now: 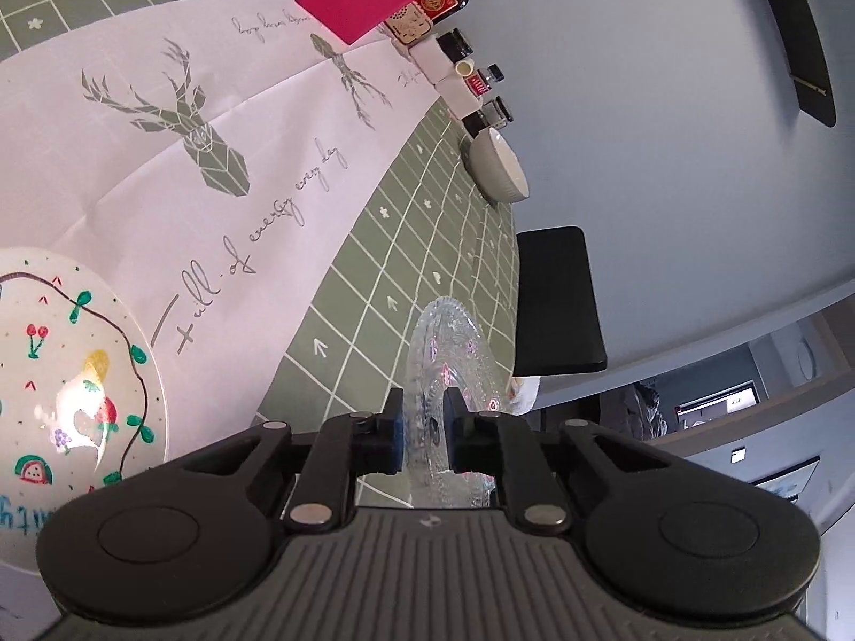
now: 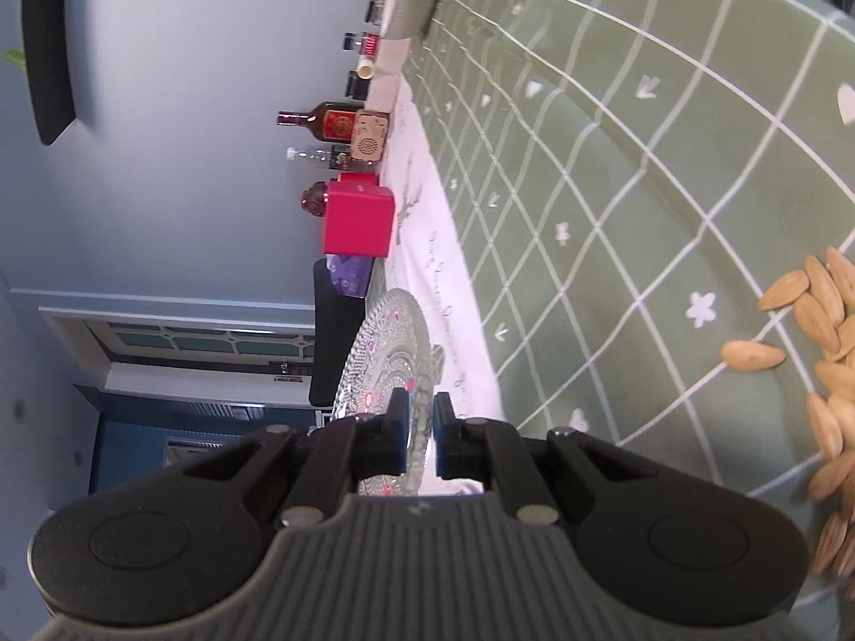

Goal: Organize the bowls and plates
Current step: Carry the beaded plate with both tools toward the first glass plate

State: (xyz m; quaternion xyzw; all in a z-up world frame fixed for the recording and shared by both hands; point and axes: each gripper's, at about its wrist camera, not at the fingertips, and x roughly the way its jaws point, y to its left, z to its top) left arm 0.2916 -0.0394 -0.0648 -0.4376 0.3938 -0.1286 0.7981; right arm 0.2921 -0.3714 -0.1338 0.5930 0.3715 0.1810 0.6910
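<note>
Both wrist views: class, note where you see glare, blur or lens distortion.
Left wrist view: glare patch on the painted plate; the tablecloth grid bows from the fisheye; the glass plate in the left gripper glints pink. Right wrist view: almonds blur near the edge; grid lines curve strongly; the glass plate in the right gripper sparkles.

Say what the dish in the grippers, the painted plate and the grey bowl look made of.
Dish: clear pressed glass by the look; see-through, with embossed patterns and sparkling highlights.
Painted plate: probably glazed ceramic; opaque white, glossy glare, fruit drawings that look hand-painted.
Grey bowl: likely ceramic or stoneware; ribbed grey outside, smooth pale inside, duller sheen. Too far away to be sure.
</note>
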